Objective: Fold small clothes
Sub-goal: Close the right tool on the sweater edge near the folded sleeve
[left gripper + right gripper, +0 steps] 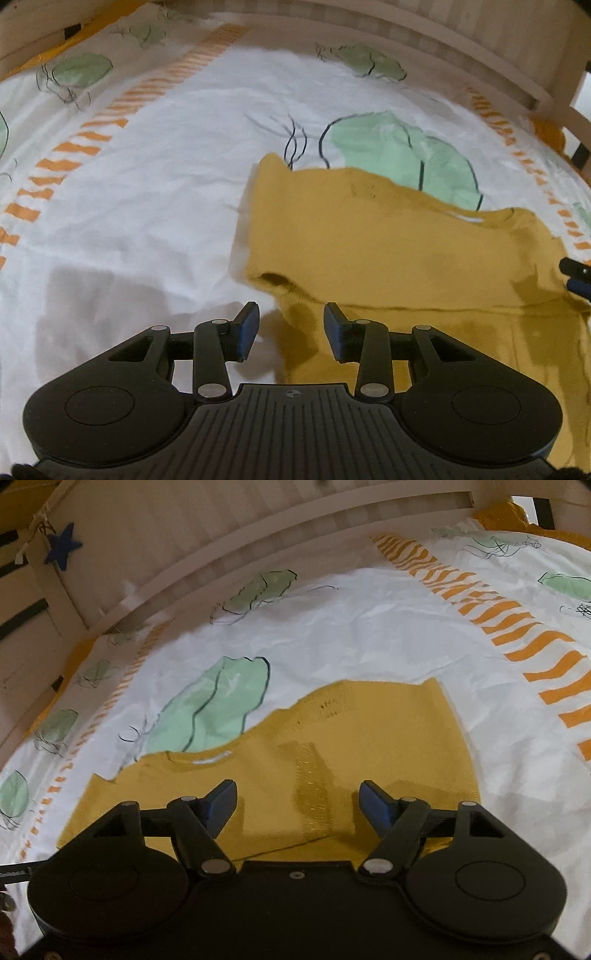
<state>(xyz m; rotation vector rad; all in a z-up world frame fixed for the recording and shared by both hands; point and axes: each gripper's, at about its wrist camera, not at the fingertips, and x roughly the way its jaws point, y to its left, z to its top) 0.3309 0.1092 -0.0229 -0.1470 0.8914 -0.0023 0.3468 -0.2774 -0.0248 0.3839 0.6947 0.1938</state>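
Left wrist view: the mustard shirt (388, 251) stretches right of centre, its near-left edge between the spread-apart left gripper (291, 332), the right gripper (297, 805) likewise apart.

Mustard-yellow garment (388, 251) on a white sheet (147, 221) — pale green blobs, orange stripes, thin black scribbles — blue star (62, 550) on pale wood.

A matt, soft mustard-yellow knitted cloth garment (388, 251) is seen on a crinkled white printed cotton bedsheet (155, 206). Pale, smooth unpainted wooden bed rails (207, 554) are shown behind. The left matt black plastic gripper (291, 328) is fitted with small shiny metal pivot pins.
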